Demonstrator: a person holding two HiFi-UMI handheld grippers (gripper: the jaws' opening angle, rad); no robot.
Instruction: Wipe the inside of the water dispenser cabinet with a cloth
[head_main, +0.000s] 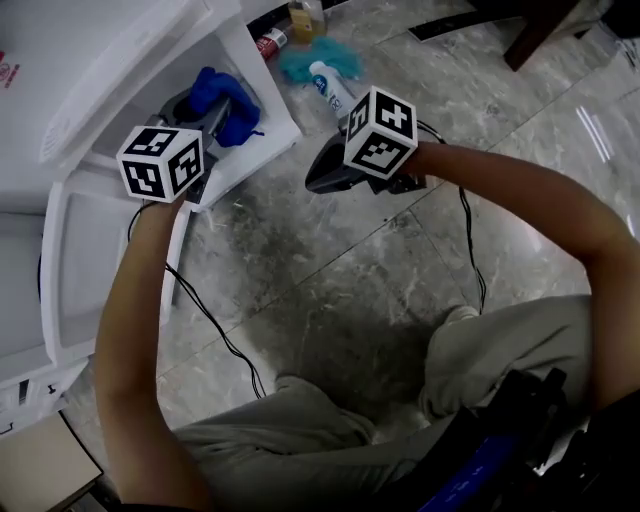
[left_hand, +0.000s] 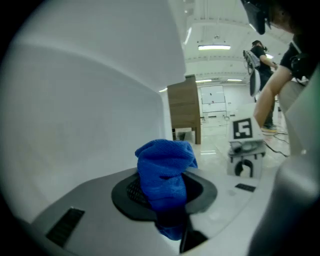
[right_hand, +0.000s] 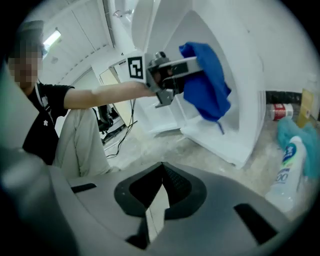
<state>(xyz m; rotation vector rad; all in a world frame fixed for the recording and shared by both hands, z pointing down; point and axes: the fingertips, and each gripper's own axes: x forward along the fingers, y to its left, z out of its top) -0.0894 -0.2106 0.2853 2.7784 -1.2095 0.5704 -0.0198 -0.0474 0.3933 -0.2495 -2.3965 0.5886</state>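
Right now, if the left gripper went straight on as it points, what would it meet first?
Probably the white cabinet wall, with the held blue cloth touching first; depth is unclear.

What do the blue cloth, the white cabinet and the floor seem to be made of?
The blue cloth: probably microfibre, fuzzy matte nap, soft folds. The white cabinet: likely moulded plastic, smooth, slight sheen. The floor: polished stone or stone-look tile; grey veins, light reflections, thin joints.

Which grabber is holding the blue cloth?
The left gripper: its jaws pinch the blue cloth, while the right gripper is shut with nothing between its jaws.
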